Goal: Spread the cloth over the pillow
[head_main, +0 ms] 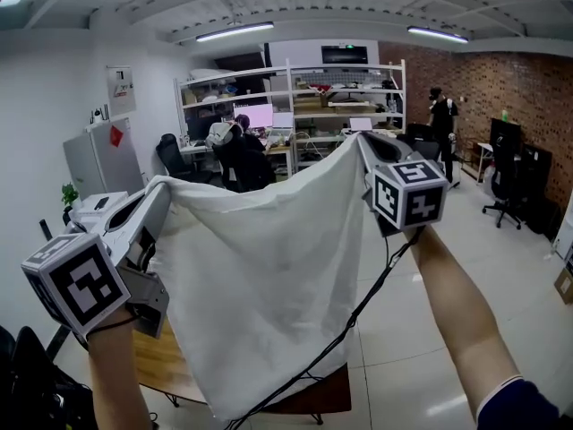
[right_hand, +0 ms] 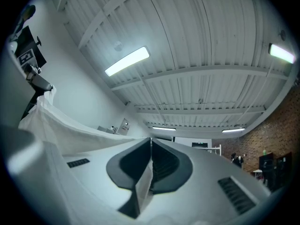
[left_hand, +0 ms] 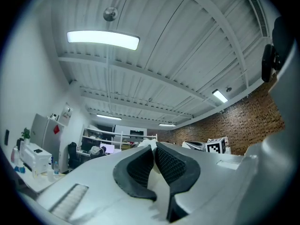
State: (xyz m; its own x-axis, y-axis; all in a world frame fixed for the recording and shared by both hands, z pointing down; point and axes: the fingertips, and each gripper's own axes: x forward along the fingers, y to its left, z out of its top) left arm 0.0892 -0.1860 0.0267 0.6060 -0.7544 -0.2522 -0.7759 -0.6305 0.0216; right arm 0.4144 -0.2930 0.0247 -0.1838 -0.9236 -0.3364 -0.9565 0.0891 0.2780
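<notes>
You are holding the cloth (head_main: 260, 276) up in the air by its top edge, stretched between the two tongs and hanging like a curtain in front of you. The left gripper (head_main: 159, 186) is pinching one upper corner, jaws closed tight on a fold of white fabric; the right gripper (head_main: 363, 143) is doing the same at the other corner, with a strip of fabric trailing out below its jaws. The lower hem is dangling over the wooden table (head_main: 166, 365), and the pillow is not showing anywhere (it is probably lying behind or beneath the sheet, though nothing here confirms that).

You are working blind: with the sheet blocking your view, you are risking a drop that lands off-centre and leaves part of the pillow bare. Each pinch is taking only a small bite of thin fabric, so a sharp flick outward is likely to pull a corner free and let that side collapse. The black cable (head_main: 358, 316) is running across the front of the hanging fabric under your right arm, and it is liable to snag the hem or drag it askew as you lower
</notes>
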